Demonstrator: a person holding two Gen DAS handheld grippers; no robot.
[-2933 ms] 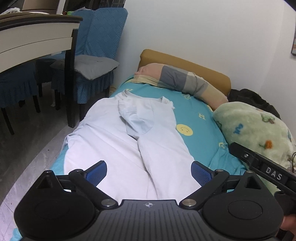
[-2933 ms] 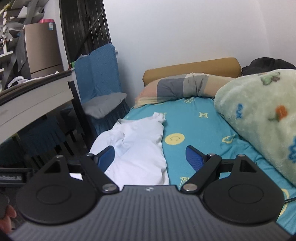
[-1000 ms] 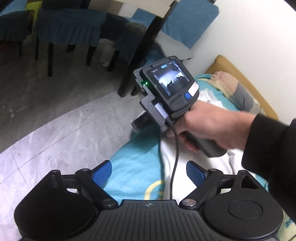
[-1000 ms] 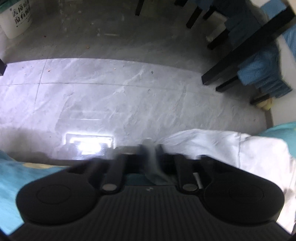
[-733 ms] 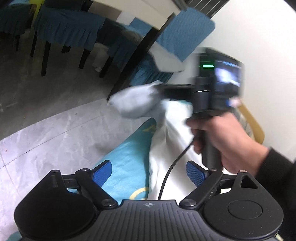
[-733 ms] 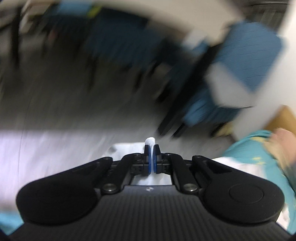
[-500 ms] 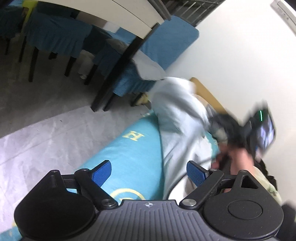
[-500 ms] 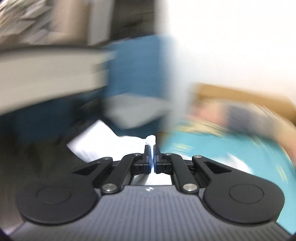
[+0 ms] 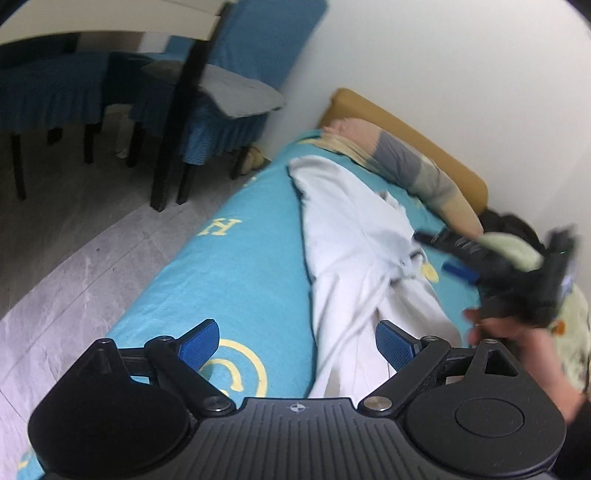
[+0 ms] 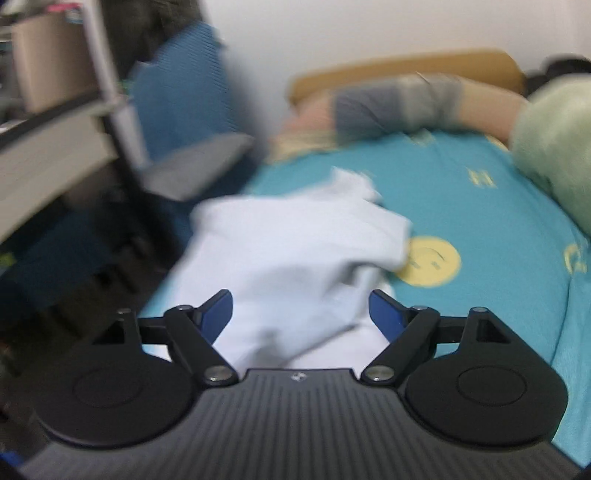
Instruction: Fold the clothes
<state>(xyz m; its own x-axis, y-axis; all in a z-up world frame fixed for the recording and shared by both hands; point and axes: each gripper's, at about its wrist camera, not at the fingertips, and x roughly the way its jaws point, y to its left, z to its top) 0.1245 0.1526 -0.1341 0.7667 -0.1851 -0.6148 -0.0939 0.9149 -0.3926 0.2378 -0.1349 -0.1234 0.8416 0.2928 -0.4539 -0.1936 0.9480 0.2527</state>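
Between open right claw [image 10: 301,314] tips: white garment [image 10: 291,251], on bed.

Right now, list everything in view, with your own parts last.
white garment: one, white, folded lengthwise along the bed
bed sheet: one, teal with yellow smileys and letters, under the garment
long pillow: one, peach and grey, at the head of the bed
headboard: one, mustard, against the wall
fleece blanket: one, pale green, right side of the bed
chairs: several, blue covers, beside the bed
dining table: one, cream top
left claw: open
right claw: open, over the garment
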